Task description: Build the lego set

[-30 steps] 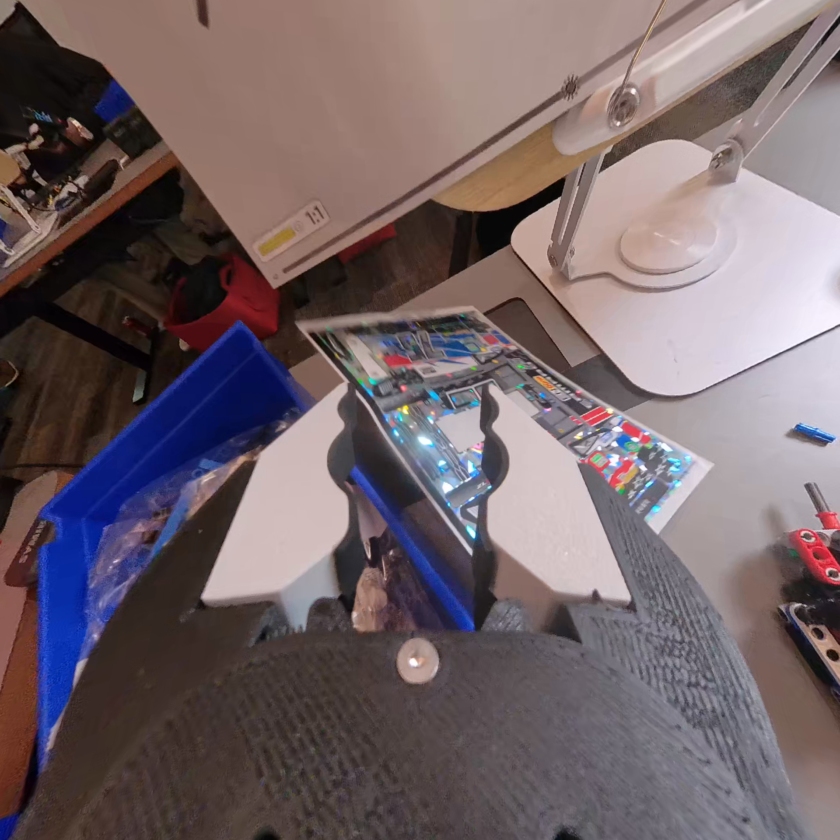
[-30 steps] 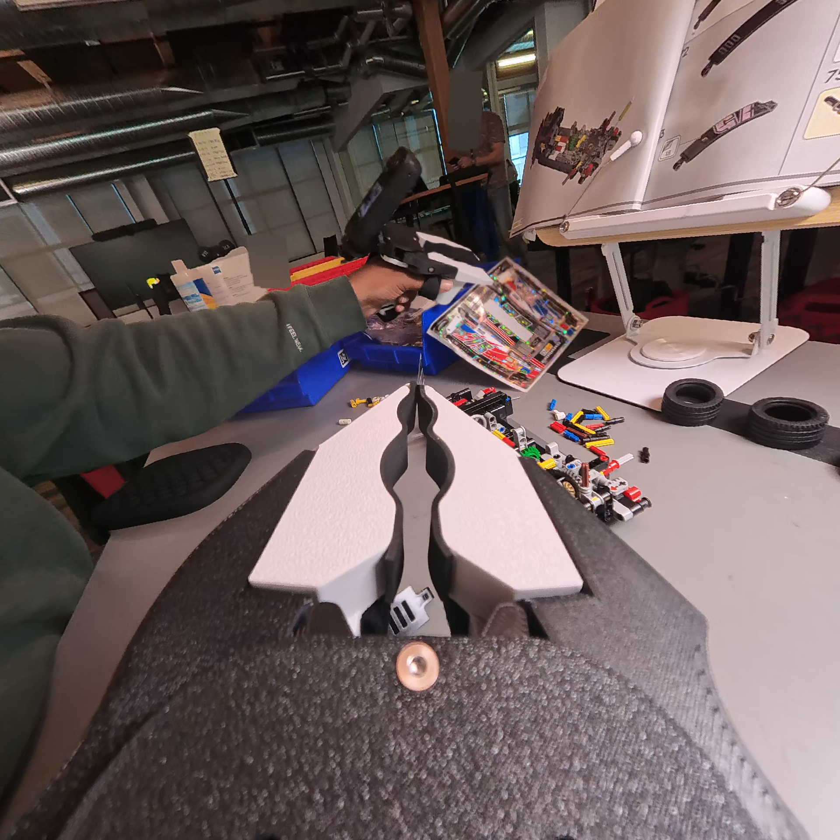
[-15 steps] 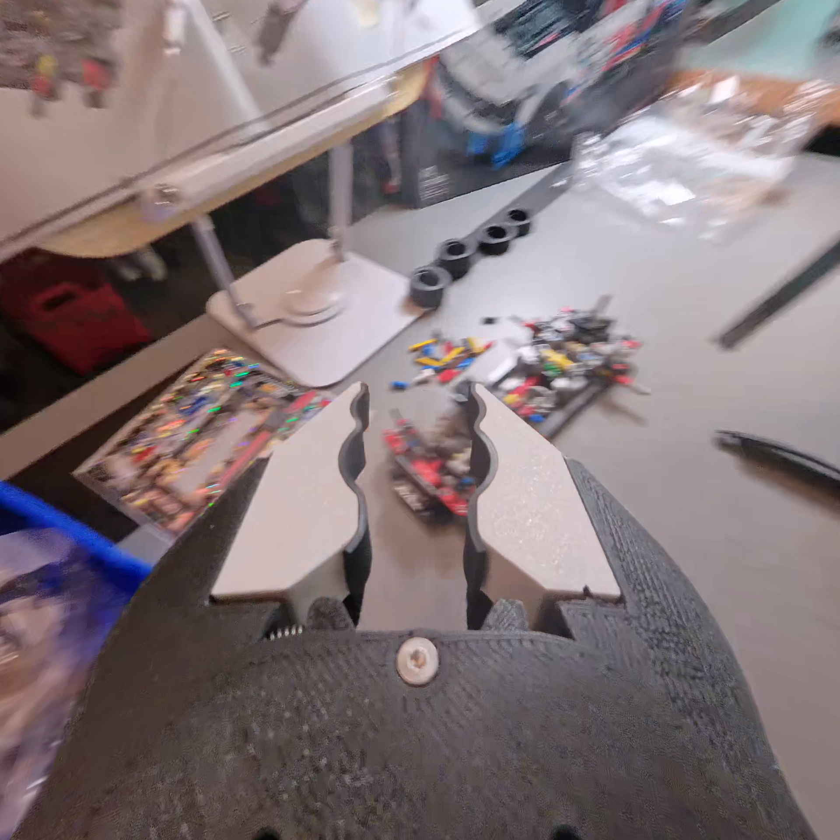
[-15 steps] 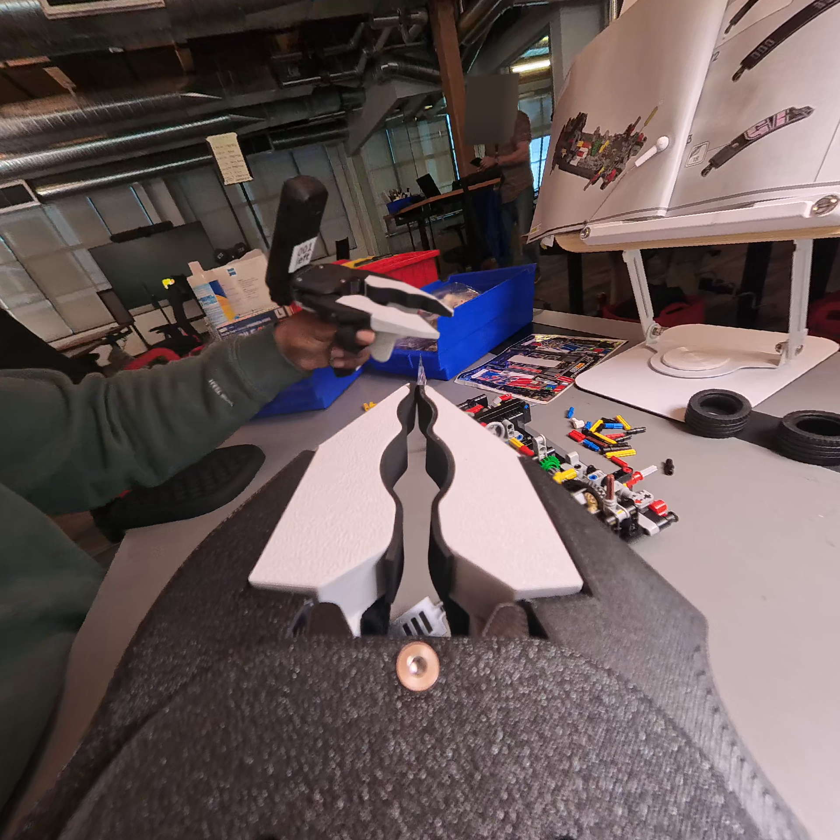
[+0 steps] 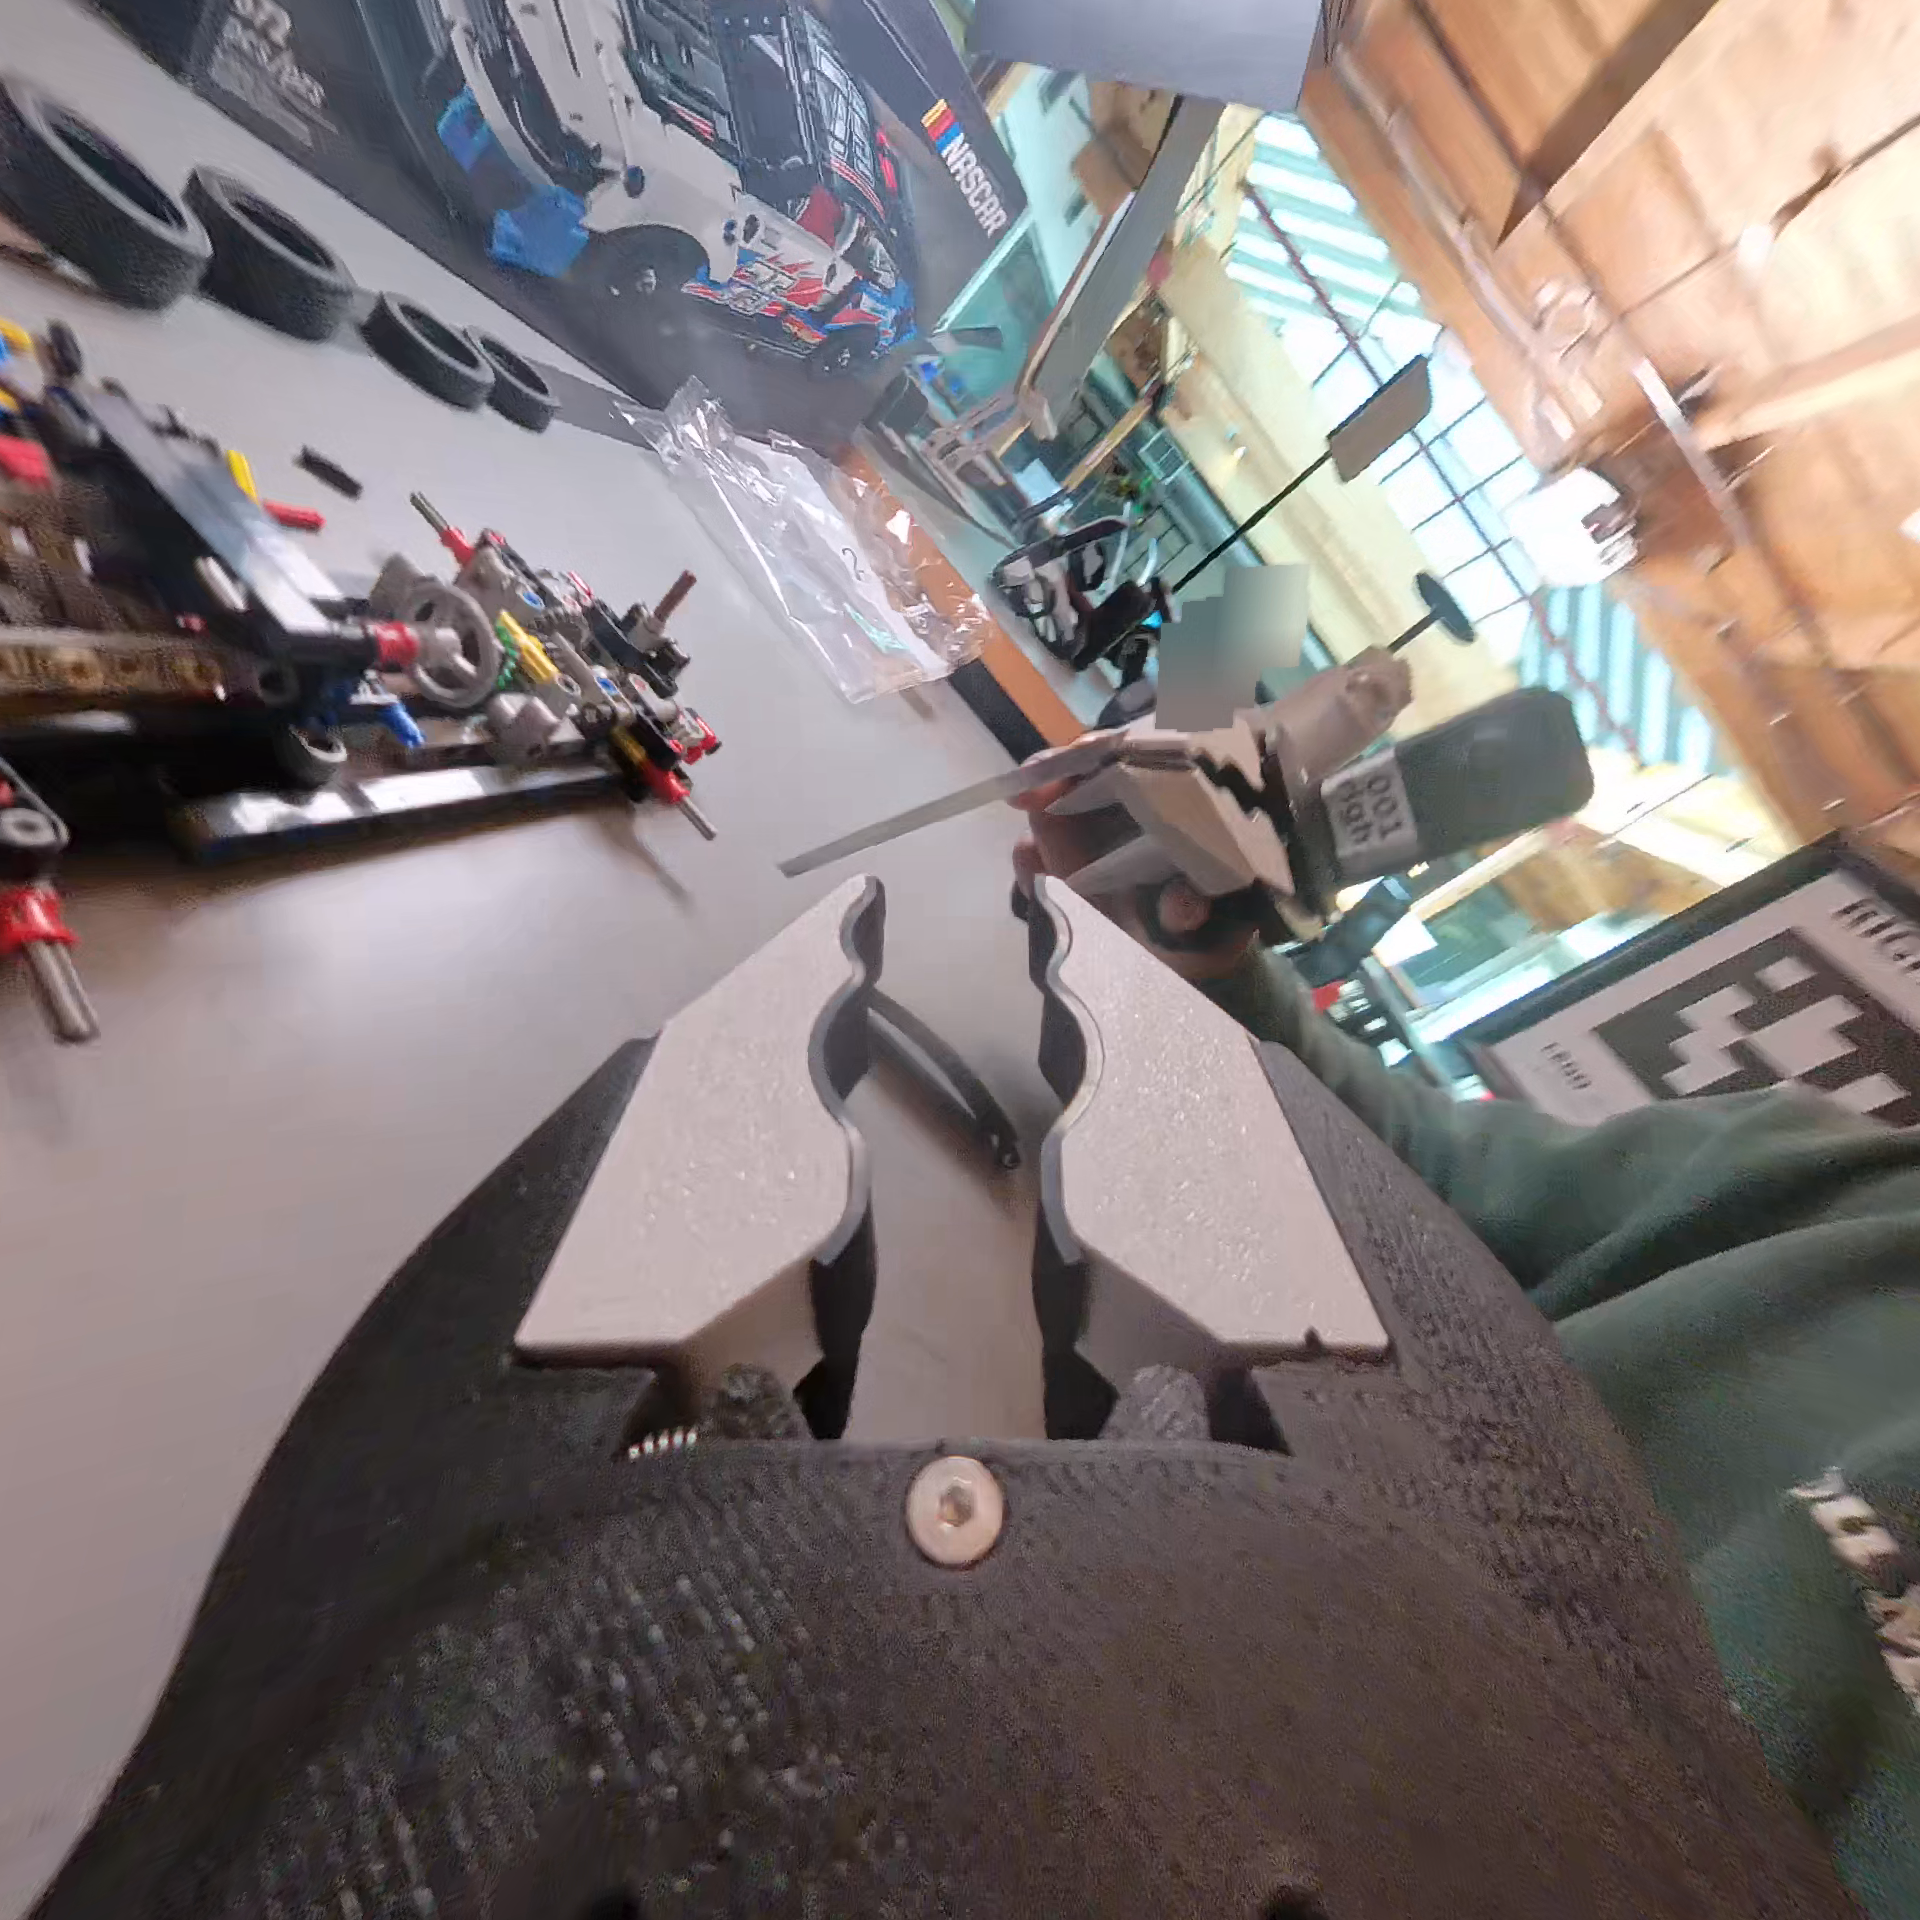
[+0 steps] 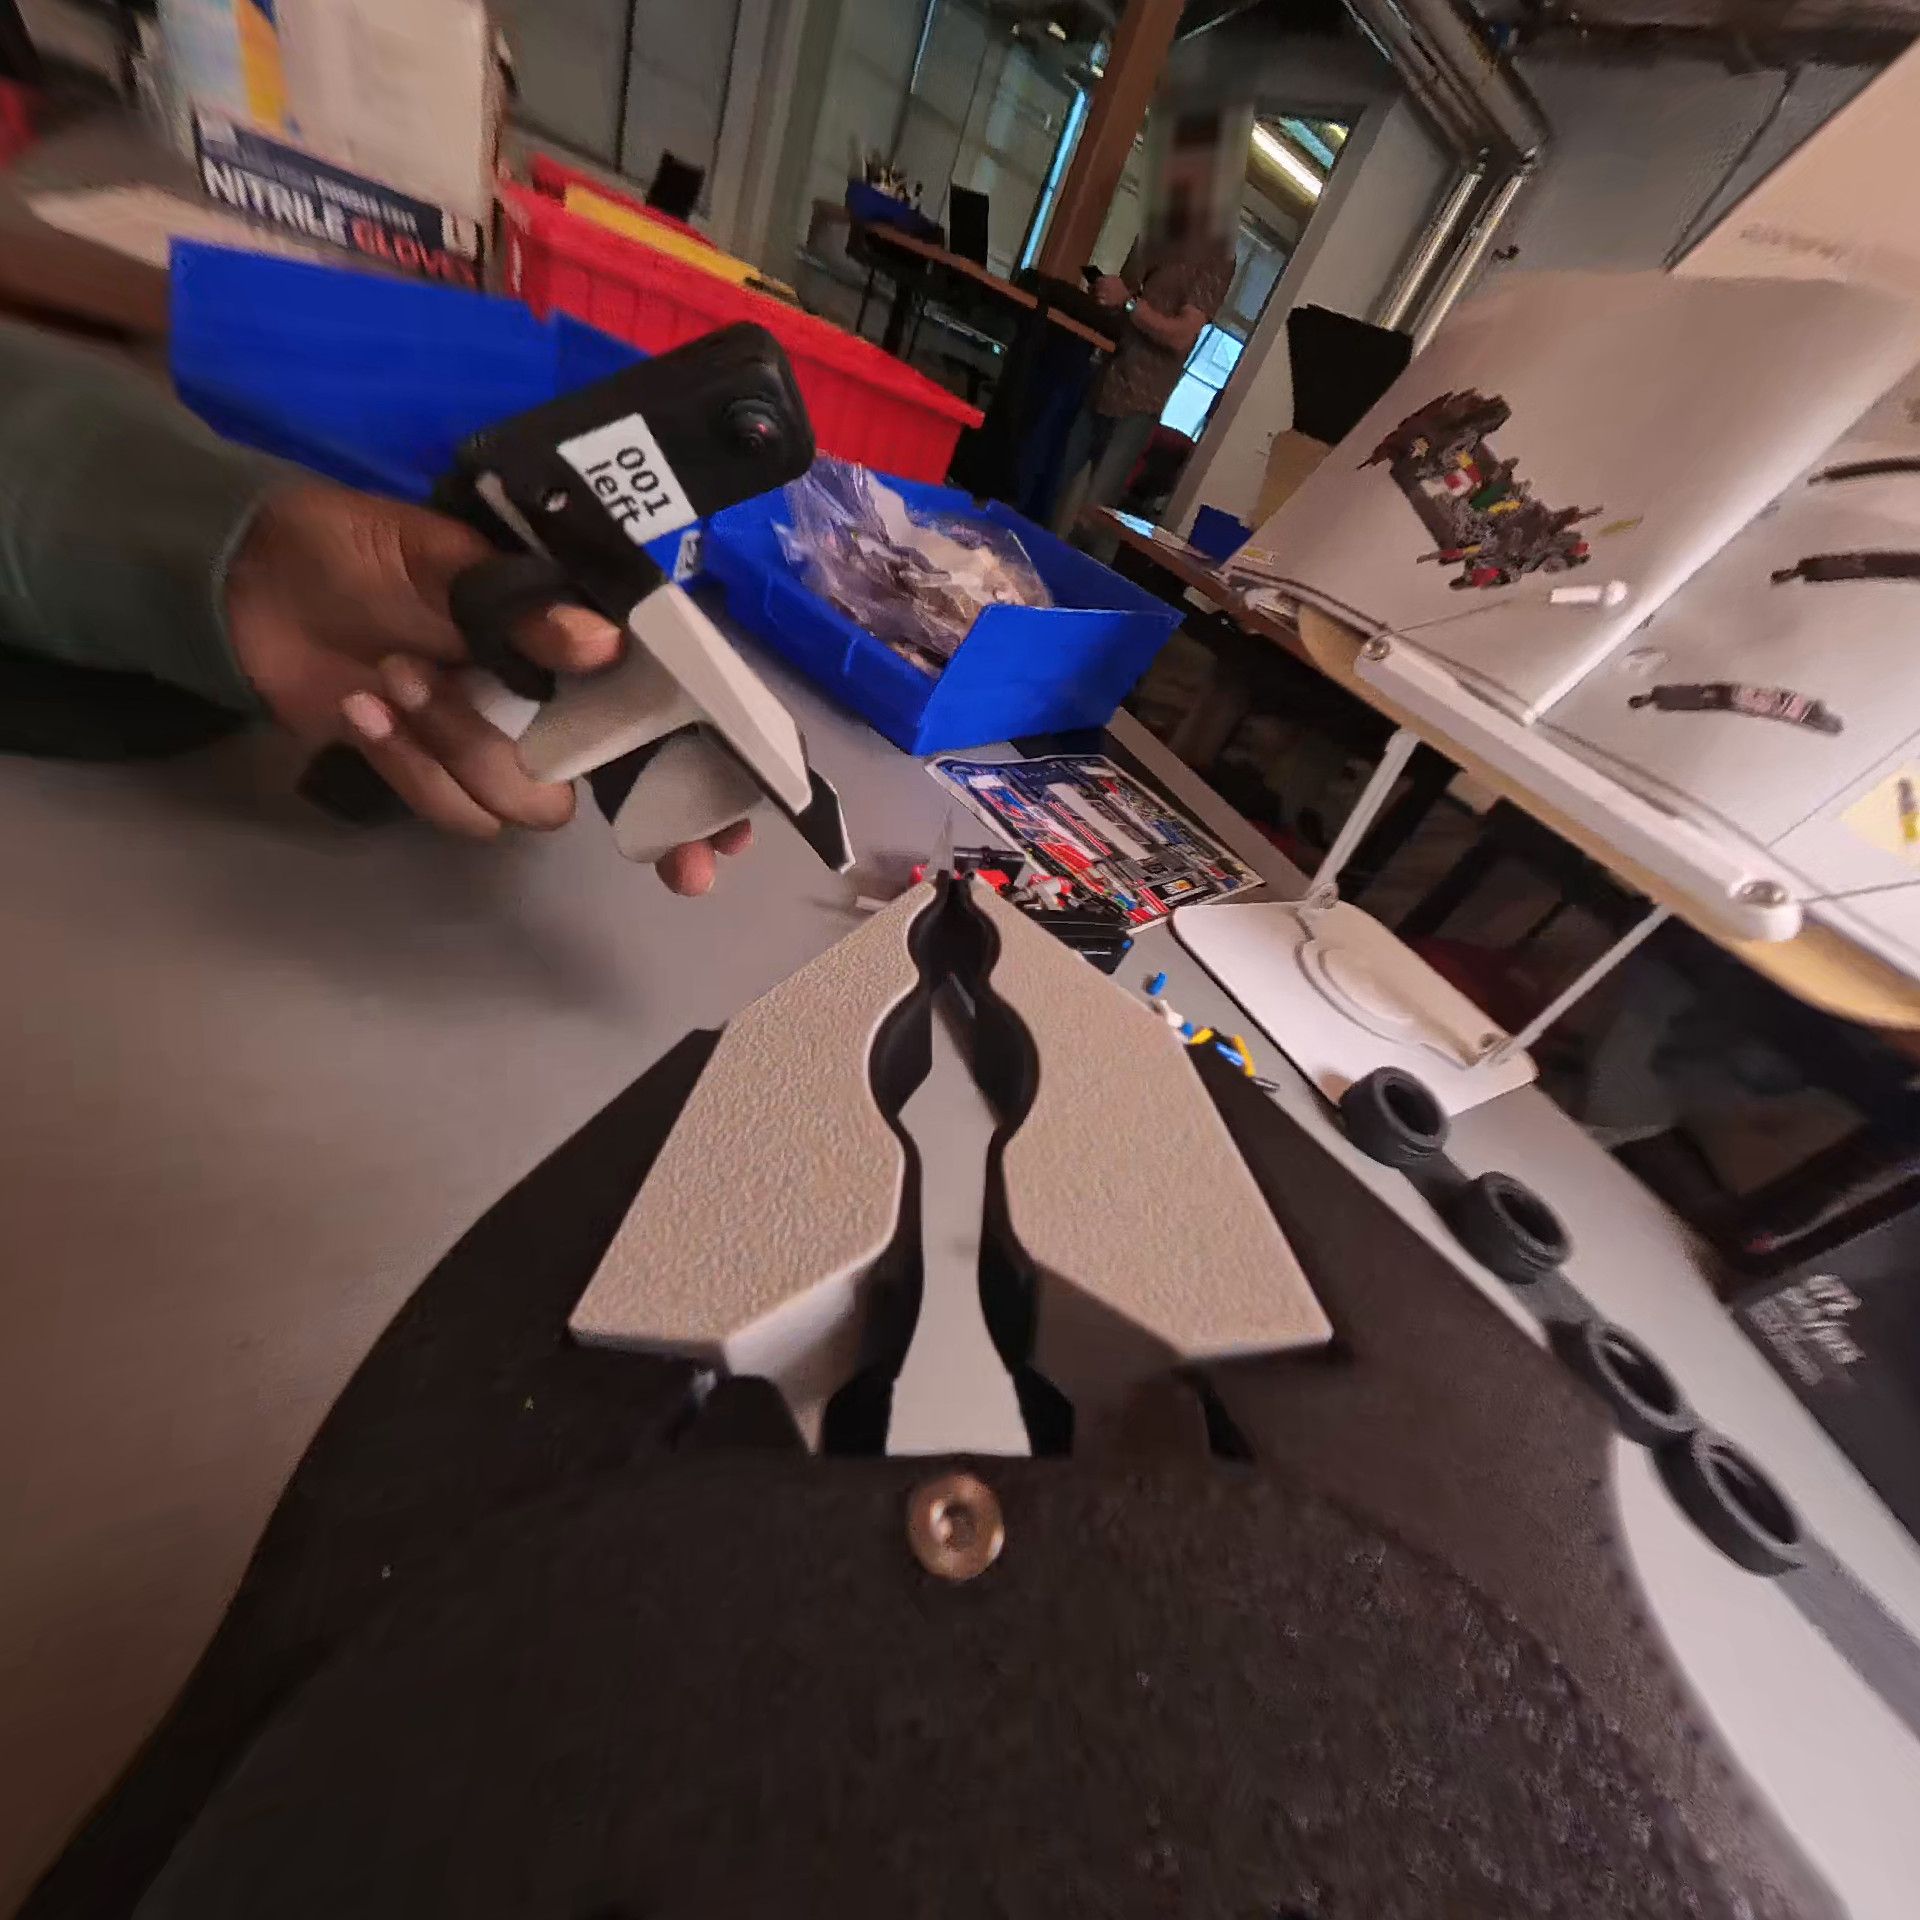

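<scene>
Where the left wrist view looks across the matte grey tabletop (image 5: 312,1091), items are entered as follows.

- Left gripper (image 5: 948,902): pale pebbled fingers with wavy black inner pads, spread apart, nothing between them. A hand (image 6: 395,644) grips its trigger.
- Right gripper (image 6: 951,883): same make, fingers pressed nearly together on a thin flat strip (image 5: 914,805). The strip is pale grey and rigid-looking. The right wrist view has it edge-on, a mere sliver past the tips.
- Lego chassis (image 5: 499,675): a dense block of black beams, grey gears, and red, yellow and blue pins. It sits mid-table, its long axis lying across the left wrist view, axle stubs pointing toward the strip. The strip's own length runs from the right gripper toward that end, the two apart.
- Curved black piece (image 5: 940,1086): slim and glossy, lying flat on the tabletop, seen through the left gripper's gap.
- Ribbed rubber tyres (image 5: 275,255): in a row before the printed box (image 5: 727,156).
- Crinkled clear bag (image 5: 821,561): near the tabletop's edge.

Shown only in the right wrist view (the chassis is mostly hidden behind its fingertips there):

- A glossy sticker sheet (image 6: 1091,842), flat toward the far edge.
- A blue plastic bin (image 6: 997,675) of bagged parts.
- An instruction booklet (image 6: 1507,436), open on a white stand (image 6: 1340,987).
</scene>
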Demonstrator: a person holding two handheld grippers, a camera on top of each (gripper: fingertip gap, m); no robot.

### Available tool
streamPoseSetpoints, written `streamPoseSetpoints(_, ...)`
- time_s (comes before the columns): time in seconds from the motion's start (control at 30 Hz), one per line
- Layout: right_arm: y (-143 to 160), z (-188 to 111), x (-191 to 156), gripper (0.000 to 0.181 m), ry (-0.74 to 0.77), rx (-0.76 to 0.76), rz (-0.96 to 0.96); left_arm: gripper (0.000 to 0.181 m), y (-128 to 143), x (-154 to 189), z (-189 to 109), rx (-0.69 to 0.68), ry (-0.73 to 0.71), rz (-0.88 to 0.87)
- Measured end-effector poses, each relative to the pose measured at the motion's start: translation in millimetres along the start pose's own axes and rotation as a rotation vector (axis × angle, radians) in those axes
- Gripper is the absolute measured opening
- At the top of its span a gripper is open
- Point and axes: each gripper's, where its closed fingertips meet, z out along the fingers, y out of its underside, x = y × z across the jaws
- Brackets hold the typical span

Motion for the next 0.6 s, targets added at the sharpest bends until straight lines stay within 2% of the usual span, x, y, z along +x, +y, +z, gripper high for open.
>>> streamPoseSetpoints(0.17, 9, 11, -11, 0.000, 0.077, -0.075, -0.296, 0.023, 3, -6, -2, 0.033, 0.044, -0.150)
streamPoseSetpoints(0.5, 15, 23, -22, 0.000, 0.205, -0.177, -0.746, 0.019, 10, 4, 5, 0.034, 0.049, -0.145)
streamPoseSetpoints(0.6, 17, 29, -29, 0.000, 0.210, -0.192, -0.824, 0.018, 9, 0, 4, 0.053, 0.031, -0.163)
